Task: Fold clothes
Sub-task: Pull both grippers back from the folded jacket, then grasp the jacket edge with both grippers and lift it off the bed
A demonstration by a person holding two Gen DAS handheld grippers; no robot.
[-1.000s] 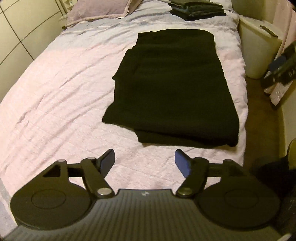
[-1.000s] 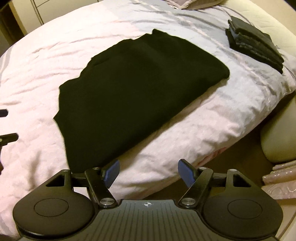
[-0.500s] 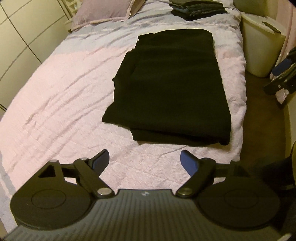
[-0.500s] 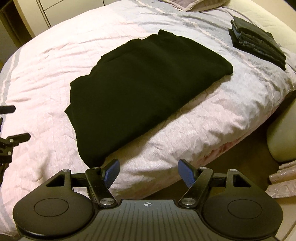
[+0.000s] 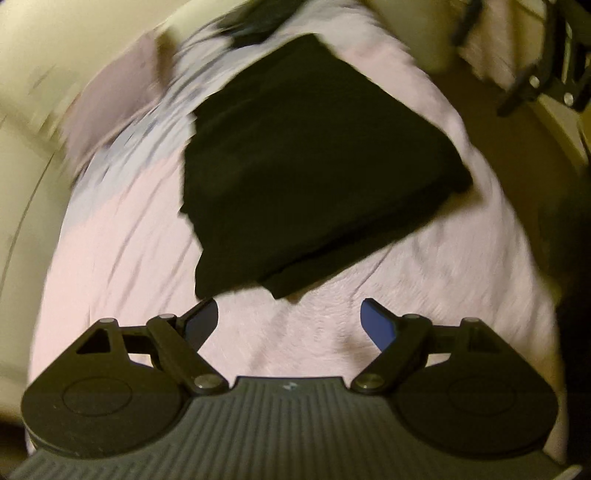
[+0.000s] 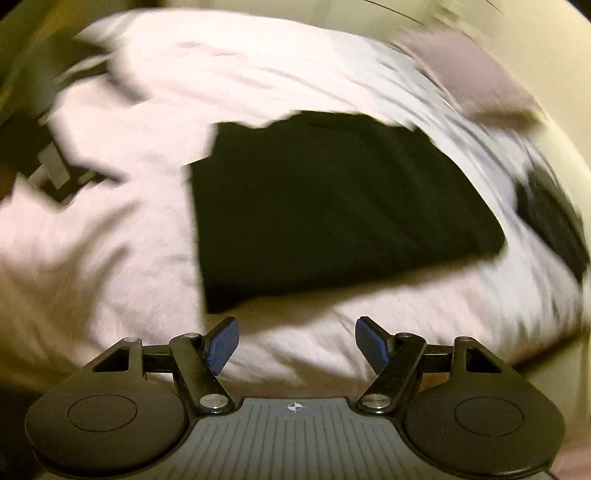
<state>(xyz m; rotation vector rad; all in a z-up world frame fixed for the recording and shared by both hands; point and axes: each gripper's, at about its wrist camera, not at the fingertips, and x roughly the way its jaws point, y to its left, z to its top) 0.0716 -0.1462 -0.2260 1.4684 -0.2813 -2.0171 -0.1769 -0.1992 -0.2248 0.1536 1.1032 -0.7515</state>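
A black garment (image 5: 310,162), folded into a long rectangle, lies flat on the pink bed cover (image 5: 129,236). It also shows in the right wrist view (image 6: 332,206). My left gripper (image 5: 290,319) is open and empty, just short of the garment's near corner. My right gripper (image 6: 296,339) is open and empty, near the garment's near edge at the bed's side. Both views are blurred by motion.
A stack of folded dark clothes (image 6: 554,218) lies at the head end of the bed, also in the left wrist view (image 5: 258,18). A pillow (image 6: 469,74) lies beyond. The other gripper (image 5: 546,70) shows at upper right, above the floor (image 5: 498,122).
Both cameras have swung sharply, so the garment now appears rotated and closer to the fingertips. The garment has not moved on the bed. Both grippers stay open.
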